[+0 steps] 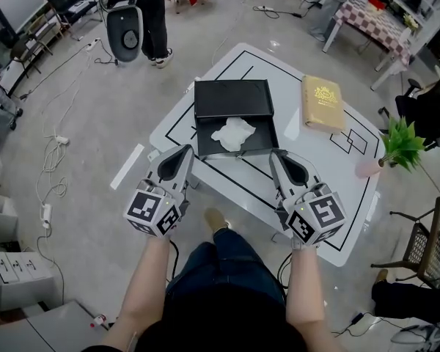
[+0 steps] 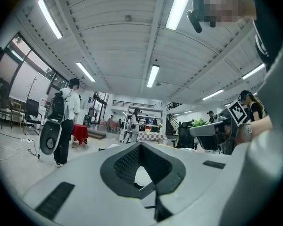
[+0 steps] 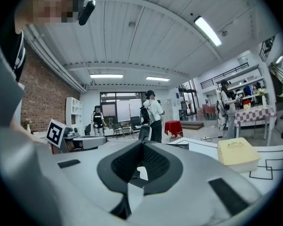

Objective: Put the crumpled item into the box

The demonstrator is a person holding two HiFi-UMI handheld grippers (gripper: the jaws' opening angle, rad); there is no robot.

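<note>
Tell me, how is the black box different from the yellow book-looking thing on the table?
The black rectangular box is dark and plain; the pale yellow book-shaped thing is light, with a gold pattern on top. The black box is open and has crumpled white paper inside; the yellow thing is shut, with nothing on it. The box also looks bigger. Both are rectangular and lie on the white table.

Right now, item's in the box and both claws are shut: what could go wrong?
1. The crumpled item lies loose in the open black box; a bump from the left claw could jolt it out.
2. The potted plant stands at the right edge of the table, on the side of the right claw; a wide swing may topple it.
</note>
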